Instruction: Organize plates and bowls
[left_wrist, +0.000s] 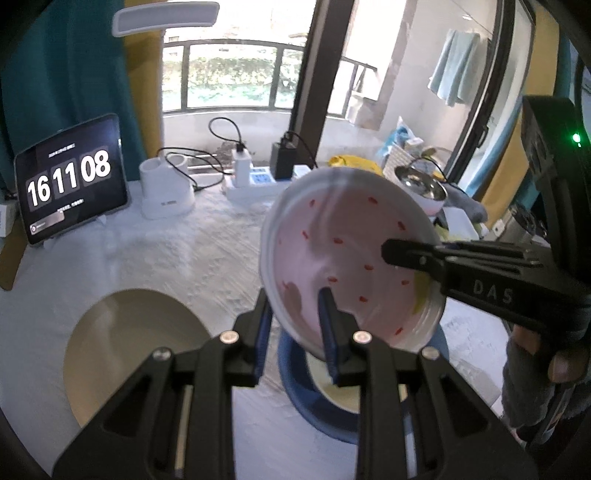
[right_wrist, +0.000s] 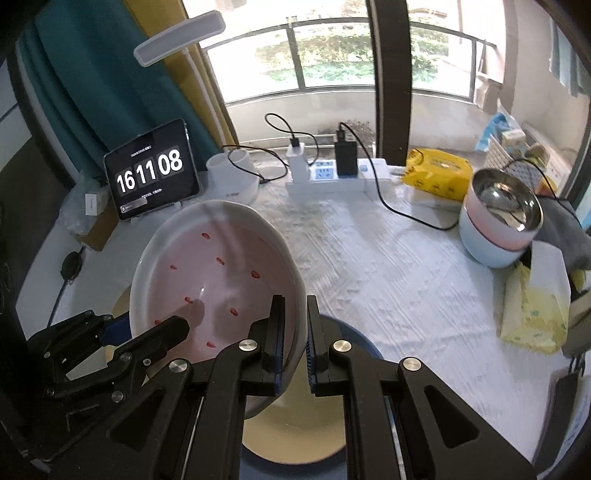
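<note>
Pink bowl (left_wrist: 343, 258) clamped by both hand-held grippers (blue bowl (left_wrist: 295, 387) beneath half hidden)

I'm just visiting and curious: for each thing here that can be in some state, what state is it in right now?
Pink speckled plate: lifted, tilted, held at two rim spots.
Left tongs: shut on plate's rim.
Right tongs: shut on plate's rim.
Blue-rimmed plate: flat on table, below lifted plate.
Beige plate: flat on table.
Steel-lined bowls: stacked, upright.
Tablet: on, showing clock.
Power strip: chargers plugged in.
</note>
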